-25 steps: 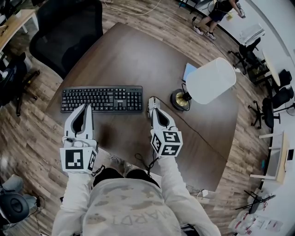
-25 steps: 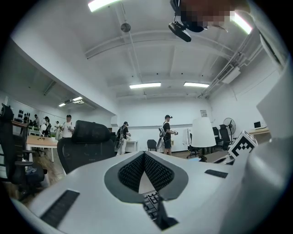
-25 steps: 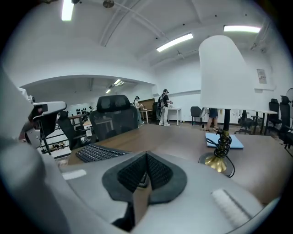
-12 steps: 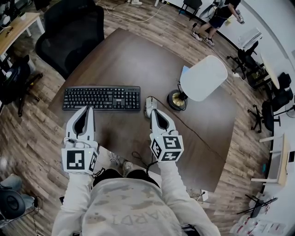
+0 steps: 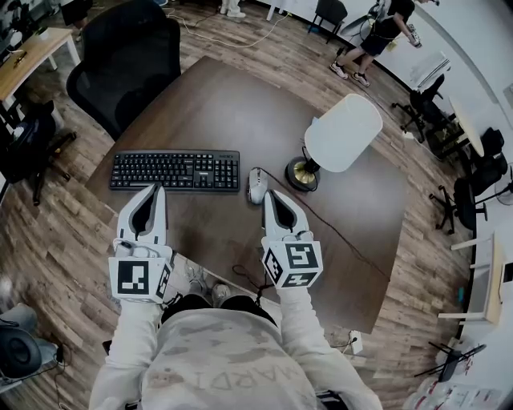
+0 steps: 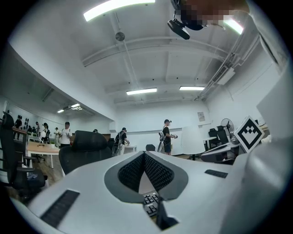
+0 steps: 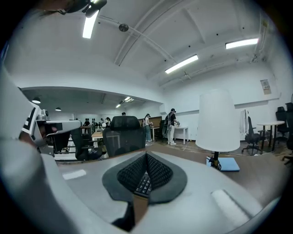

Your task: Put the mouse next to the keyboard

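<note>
Dark brown wooden table (image 5: 208, 104) is loaded with black keyboard (image 5: 175, 170), grey wired mouse (image 5: 257, 185) just beside it, and white-shaded brass-based lamp (image 5: 343, 132).

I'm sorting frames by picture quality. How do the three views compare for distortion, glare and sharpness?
Head view: strong fisheye bends the table edges; keyboard and mouse are sharp; the lamp shade is nearly washed out. Left gripper view: dark round vignette, a ceiling light glaring, mosaic patch on top. Right gripper view: same vignette, lamp shade crisp.
</note>
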A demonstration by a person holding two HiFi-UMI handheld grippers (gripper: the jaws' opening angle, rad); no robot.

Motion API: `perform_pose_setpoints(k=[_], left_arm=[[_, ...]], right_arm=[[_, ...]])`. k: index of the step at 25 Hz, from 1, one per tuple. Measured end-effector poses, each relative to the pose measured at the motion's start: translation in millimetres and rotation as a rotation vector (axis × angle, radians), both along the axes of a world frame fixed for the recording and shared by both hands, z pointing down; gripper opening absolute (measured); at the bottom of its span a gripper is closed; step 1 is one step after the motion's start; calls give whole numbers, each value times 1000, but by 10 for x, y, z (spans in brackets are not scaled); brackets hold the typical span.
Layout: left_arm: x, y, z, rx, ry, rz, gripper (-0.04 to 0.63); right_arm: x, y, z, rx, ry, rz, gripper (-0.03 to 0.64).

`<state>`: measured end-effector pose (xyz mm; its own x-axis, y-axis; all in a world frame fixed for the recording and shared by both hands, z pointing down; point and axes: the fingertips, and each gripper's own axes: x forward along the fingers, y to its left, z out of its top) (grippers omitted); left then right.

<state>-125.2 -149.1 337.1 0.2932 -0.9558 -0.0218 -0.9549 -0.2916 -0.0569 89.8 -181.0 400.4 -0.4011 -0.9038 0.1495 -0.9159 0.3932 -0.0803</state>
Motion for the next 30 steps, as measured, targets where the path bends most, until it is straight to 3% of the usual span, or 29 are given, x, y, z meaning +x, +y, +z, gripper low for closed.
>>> perform_pose_setpoints(k=[30], left_arm=[[219, 455, -216, 44, -9, -36, 6]], right_arm=[[154, 507, -594, 140, -24, -51, 11]])
